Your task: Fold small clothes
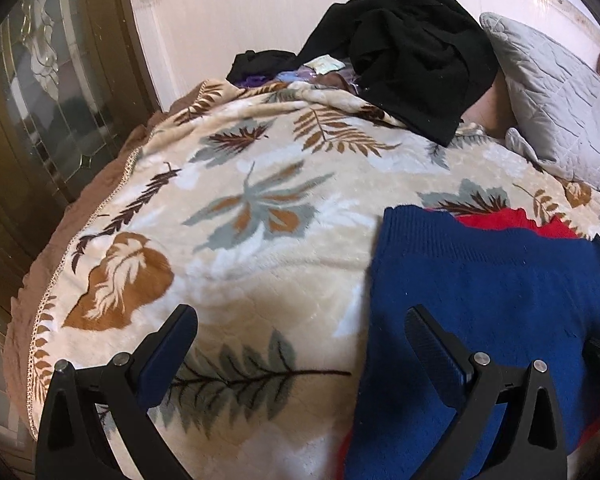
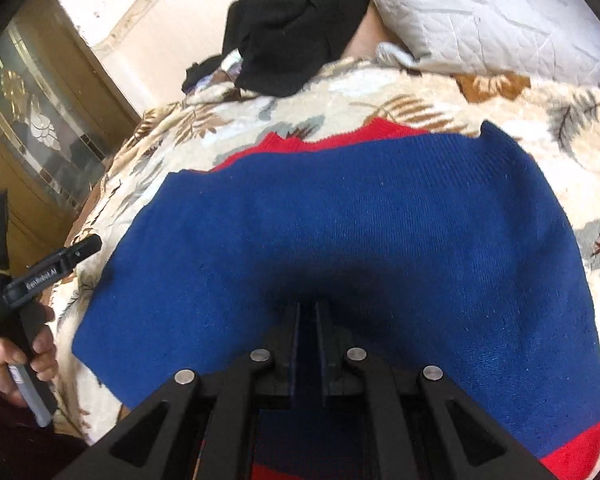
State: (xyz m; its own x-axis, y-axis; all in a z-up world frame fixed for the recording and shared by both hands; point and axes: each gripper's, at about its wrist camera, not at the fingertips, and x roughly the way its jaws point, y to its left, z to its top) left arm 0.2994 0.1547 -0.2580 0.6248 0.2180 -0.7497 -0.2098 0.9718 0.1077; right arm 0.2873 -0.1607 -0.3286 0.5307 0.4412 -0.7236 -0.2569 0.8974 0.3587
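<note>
- Bed (image 1: 260, 152) covered by a cream blanket with a leaf print; a wooden glass-panelled door (image 1: 40, 120) stands past its left edge.
- Blue knit garment (image 2: 340, 240) with red trim lies flat near the bed's front edge.
- Black clothes (image 1: 404, 64) are heaped at the far edge, beside a grey quilted pillow (image 1: 560, 100).
- Left hand-held gripper (image 1: 300, 328): jaws wide apart, empty, at the garment's left edge.
- Right hand-held gripper (image 2: 308, 312): jaws closed together, low over the blue knit; whether fabric is pinched cannot be told.

White lettering "GenRobot.AI" runs along the grey body of the left tool (image 2: 82, 249); nothing else is legible
</note>
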